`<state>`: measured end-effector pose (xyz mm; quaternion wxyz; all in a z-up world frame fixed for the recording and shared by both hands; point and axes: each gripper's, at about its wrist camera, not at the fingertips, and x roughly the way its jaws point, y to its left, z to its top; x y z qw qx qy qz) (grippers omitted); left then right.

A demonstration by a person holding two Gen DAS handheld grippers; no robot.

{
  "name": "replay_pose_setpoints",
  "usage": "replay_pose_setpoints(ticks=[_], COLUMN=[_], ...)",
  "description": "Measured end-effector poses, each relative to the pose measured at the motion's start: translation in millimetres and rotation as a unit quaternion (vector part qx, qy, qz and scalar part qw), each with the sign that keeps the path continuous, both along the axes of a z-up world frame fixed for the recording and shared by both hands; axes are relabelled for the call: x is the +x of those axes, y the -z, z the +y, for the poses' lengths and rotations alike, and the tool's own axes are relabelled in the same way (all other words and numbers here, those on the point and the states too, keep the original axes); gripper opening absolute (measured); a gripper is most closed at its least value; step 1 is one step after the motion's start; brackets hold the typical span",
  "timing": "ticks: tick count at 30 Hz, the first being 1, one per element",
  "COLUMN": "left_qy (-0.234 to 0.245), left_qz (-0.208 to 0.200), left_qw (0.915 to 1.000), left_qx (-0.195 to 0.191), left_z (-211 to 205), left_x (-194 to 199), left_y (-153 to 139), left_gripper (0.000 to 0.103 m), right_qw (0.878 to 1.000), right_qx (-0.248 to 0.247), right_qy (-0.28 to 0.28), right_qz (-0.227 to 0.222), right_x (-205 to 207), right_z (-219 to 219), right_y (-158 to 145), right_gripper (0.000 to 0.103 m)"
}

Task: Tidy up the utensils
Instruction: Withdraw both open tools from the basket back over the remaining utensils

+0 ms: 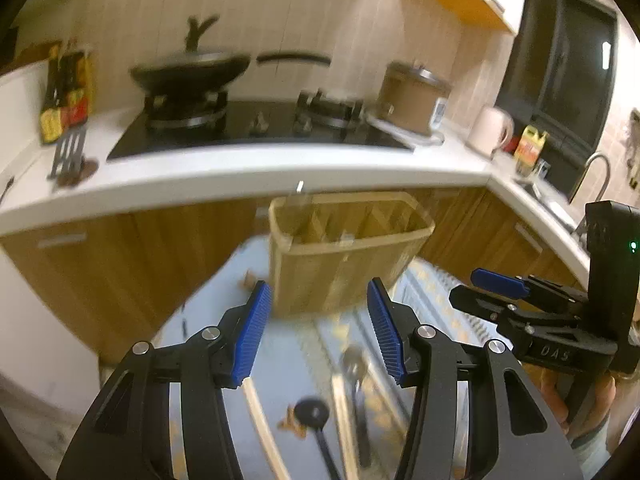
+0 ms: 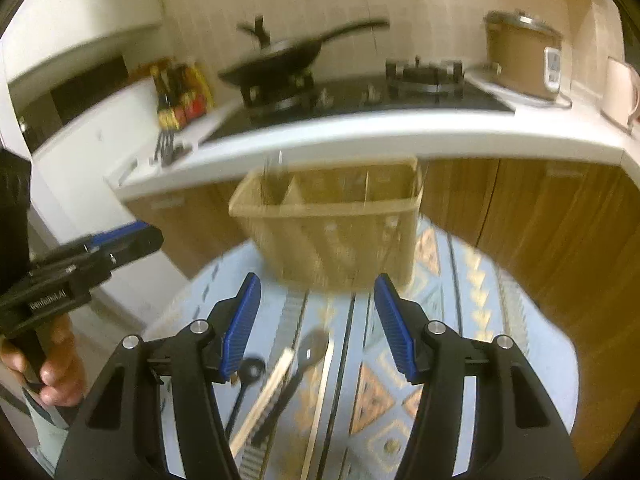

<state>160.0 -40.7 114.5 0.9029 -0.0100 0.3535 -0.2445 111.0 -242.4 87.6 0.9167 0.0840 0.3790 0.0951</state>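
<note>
A wooden utensil holder point(image 1: 340, 256) with dividers stands at the far end of a small table covered by a blue patterned cloth point(image 2: 452, 320); it also shows in the right wrist view point(image 2: 332, 232). A thin utensil sticks up from its left compartment. On the cloth lie a metal spoon point(image 2: 312, 350), a black ladle point(image 2: 250, 372) and wooden chopsticks point(image 2: 264, 396). My left gripper point(image 1: 316, 336) is open and empty above the utensils. My right gripper point(image 2: 316, 328) is open and empty above them too.
Behind the table runs a white counter point(image 1: 240, 176) with a gas hob, a black wok point(image 1: 192, 70), a brown rice cooker point(image 1: 416, 96), sauce bottles point(image 1: 66, 96) and a sink tap point(image 1: 592, 172). Wooden cabinet doors lie below.
</note>
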Motion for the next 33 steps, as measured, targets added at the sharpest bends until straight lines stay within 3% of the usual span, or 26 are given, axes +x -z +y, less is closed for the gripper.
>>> replay_pose_setpoints(ticks=[5, 12, 18, 27, 33], left_qy=[-0.011, -0.026, -0.044, -0.056, -0.053], left_qz=[0.06, 0.115, 0.128, 0.132, 0.129], left_qw=[0.9978, 0.9927, 0.9883, 0.9833, 0.9836], left_qx=[0.026, 0.024, 0.07, 0.113, 0.114], left_z=[17.2, 41.0, 43.2, 43.4, 39.2], left_x=[-0.4, 3.4, 0.2, 0.5, 2.7], left_y=[36.5, 82.8, 120.2, 147.3, 152.8], left_gripper=[0.048, 0.047, 0.041, 0.038, 0.037], right_qw=[0.998, 0.996, 0.993, 0.989, 0.988], right_qx=[-0.012, -0.01, -0.013, 0.01, -0.002], right_qy=[-0.015, -0.036, -0.043, -0.031, -0.033], right_qz=[0.057, 0.085, 0.11, 0.148, 0.148], right_x=[-10.5, -16.2, -14.8, -16.8, -19.2], right_z=[18.1, 36.6, 43.3, 32.6, 34.8], right_y=[40.2, 67.1, 88.3, 117.1, 122.3], right_gripper=[0.056, 0.055, 0.041, 0.04, 0.04])
